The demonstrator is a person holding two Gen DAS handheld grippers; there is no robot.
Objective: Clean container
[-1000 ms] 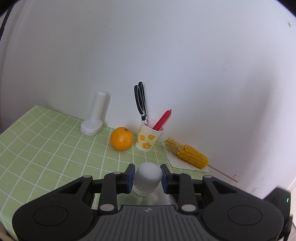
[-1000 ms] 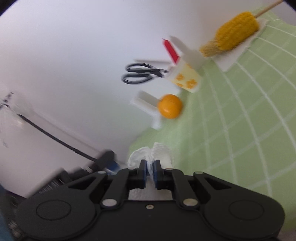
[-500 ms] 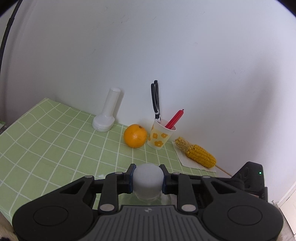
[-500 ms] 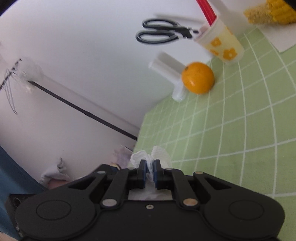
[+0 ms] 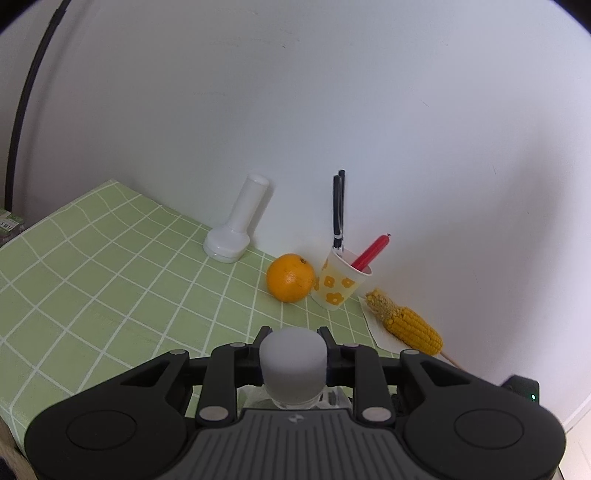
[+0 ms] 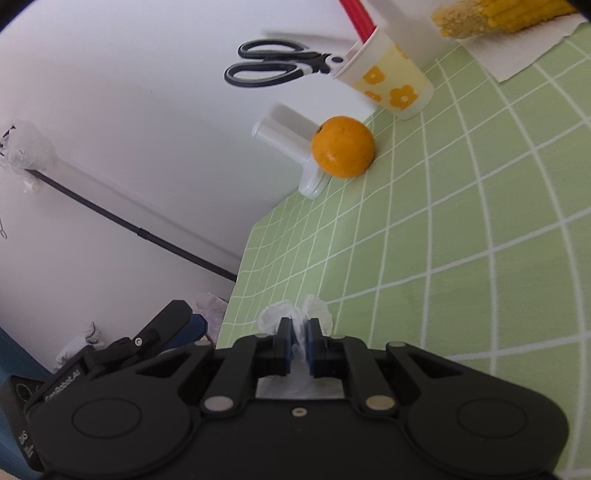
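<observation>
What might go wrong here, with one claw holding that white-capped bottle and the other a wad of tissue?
The left gripper grips the bottle only by its rounded cap, so it might slip or twist during wiping. The tissue in the right gripper is thin and could tear. The orange nearby could roll if bumped.

Right gripper (image 6: 299,341) is pinching a crumpled white tissue (image 6: 295,314) between its pads, above the green checked tablecloth (image 6: 461,240); orange (image 6: 342,146) is sitting in front of a white holder (image 6: 291,147); scissors (image 6: 273,68) are sticking out of the flowered cup (image 6: 388,85); corn cob (image 6: 491,14) is lying on white paper (image 6: 517,55).
</observation>
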